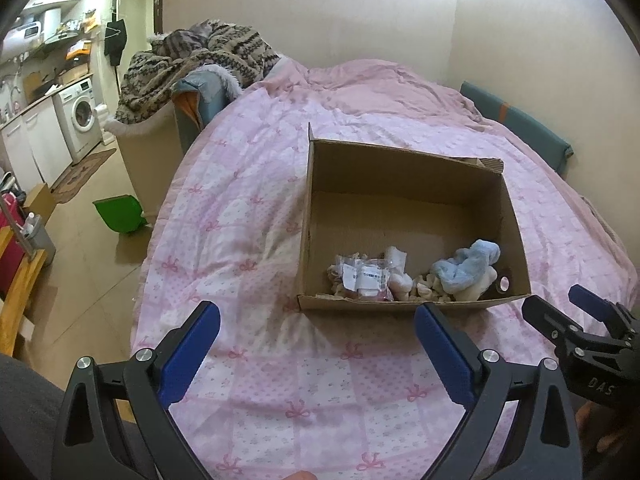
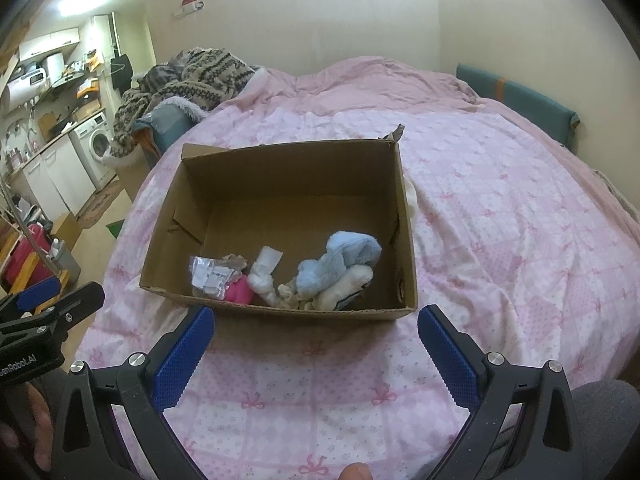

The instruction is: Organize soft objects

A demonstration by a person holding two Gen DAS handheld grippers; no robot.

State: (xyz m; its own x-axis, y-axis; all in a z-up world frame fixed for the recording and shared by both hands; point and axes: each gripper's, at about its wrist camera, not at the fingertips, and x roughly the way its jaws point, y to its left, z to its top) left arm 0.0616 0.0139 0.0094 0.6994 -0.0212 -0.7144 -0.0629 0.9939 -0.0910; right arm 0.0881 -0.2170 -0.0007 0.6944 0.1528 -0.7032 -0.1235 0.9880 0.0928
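An open cardboard box (image 1: 408, 160) (image 2: 288, 152) sits on the pink bedspread. Inside, along its near wall, lie a light blue plush piece (image 1: 468, 266) (image 2: 340, 258), white socks (image 1: 398, 274) (image 2: 264, 276), a clear plastic packet (image 1: 362, 278) (image 2: 210, 276) and a pink item (image 2: 238, 292). My left gripper (image 1: 318, 334) hovers open just in front of the box with nothing between its fingers. My right gripper (image 2: 316, 338) is open too, empty, in front of the box's near wall. Each gripper shows at the edge of the other's view.
The pink quilt (image 1: 280, 380) (image 2: 500, 240) covers the whole bed. A patterned blanket pile (image 1: 192, 60) (image 2: 192, 76) lies at the far left. A green bin (image 1: 118, 214) stands on the floor, with a washing machine (image 1: 80, 118) and kitchen counter beyond. A white item (image 2: 411, 200) peeks behind the box's right wall.
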